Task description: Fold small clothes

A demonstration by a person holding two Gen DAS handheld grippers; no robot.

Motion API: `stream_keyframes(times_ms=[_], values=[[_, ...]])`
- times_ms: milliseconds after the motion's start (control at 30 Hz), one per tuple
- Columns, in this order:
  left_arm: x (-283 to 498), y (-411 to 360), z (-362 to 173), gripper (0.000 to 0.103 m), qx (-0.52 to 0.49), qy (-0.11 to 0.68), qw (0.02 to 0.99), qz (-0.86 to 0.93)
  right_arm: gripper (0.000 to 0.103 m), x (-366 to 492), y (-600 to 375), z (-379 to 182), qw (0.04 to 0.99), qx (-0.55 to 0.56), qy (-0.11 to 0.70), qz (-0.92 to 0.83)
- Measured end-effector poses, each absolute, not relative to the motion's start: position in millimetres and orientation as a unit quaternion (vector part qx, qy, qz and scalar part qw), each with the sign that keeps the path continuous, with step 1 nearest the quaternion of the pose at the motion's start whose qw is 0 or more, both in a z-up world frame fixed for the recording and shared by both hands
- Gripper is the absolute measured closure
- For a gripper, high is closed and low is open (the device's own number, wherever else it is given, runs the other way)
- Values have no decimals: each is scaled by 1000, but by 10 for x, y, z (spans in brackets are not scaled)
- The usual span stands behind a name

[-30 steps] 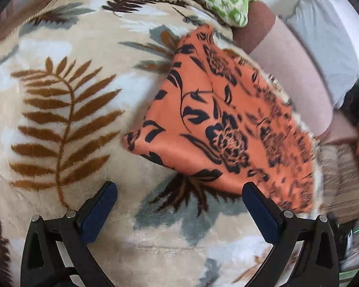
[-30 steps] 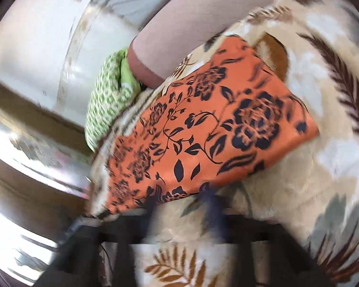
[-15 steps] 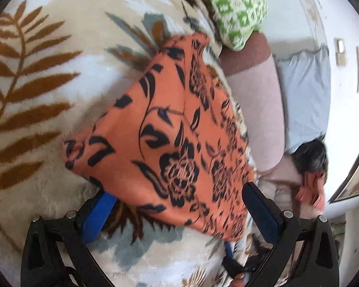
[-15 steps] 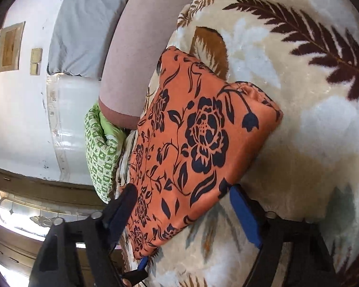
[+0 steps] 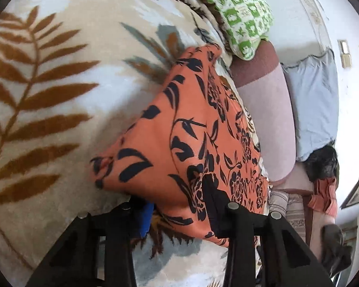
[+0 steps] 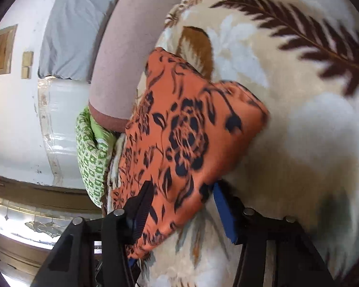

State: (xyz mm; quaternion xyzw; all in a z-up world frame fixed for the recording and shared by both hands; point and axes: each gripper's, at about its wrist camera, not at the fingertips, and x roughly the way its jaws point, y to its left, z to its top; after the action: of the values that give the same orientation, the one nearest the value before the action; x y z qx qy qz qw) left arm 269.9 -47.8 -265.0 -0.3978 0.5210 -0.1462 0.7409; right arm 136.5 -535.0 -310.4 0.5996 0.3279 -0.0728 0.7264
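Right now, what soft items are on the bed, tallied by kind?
Orange floral garment: 1, folded, with the left tongs and right tongs closing on its near edge
Green patterned pillow: 1
Pink bolster: 1
Grey-blue pillow: 1
Leaf-print blanket: 1
Total: 5

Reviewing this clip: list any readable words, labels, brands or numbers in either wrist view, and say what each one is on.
None readable.
Orange floral cloth: black flower print only, no lettering.
Green checked pillow: small motifs in the squares, too small to tell if any are letters.
Leaf-pattern blanket: no text.
Framed picture on the wall: too blurred to read.
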Motion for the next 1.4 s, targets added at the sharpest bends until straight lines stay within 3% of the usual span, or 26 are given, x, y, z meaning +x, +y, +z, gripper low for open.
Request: stream_keyframes(times_ms=[133, 267, 300, 433, 533, 567, 600, 633, 1033, 1400], values=[[2763, -520, -2671, 35, -430, 513, 730, -139, 45, 1327, -5429, -3173, 722, 605, 322, -97], [2839, -640, -2622, 33, -420, 485, 757, -126, 44, 1384, -5516, -3209, 730, 611, 292, -96], [2852, -644, -2627, 34, -425, 477, 759, -126, 44, 1402, -5528, -3222, 732, 614, 280, -96], [2916, -731, -2642, 70, -402, 476, 771, -130, 43, 1451, -5539, -3218, 746, 611, 248, -99], [2942, -738, -2672, 79, -393, 474, 778, -128, 45, 1615, -5504, -3191, 760, 590, 256, -95], [2949, -741, -2667, 80, -391, 471, 780, -129, 56, 1673, -5495, -3186, 766, 577, 265, -101], [2952, -763, -2657, 82, -386, 470, 783, -131, 76, 1725, -5490, -3196, 770, 567, 274, -103], [2934, -749, -2647, 83, -378, 469, 787, -133, 81, 1782, -5475, -3212, 769, 566, 280, -102], [2629, -621, -2321, 88, -356, 436, 809, -170, 86, 1623, -5225, -2734, 831, 478, 264, -110], [1558, -308, -2329, 88, -322, 467, 806, -169, 86, 637, -5151, -2481, 836, 463, 275, -107]])
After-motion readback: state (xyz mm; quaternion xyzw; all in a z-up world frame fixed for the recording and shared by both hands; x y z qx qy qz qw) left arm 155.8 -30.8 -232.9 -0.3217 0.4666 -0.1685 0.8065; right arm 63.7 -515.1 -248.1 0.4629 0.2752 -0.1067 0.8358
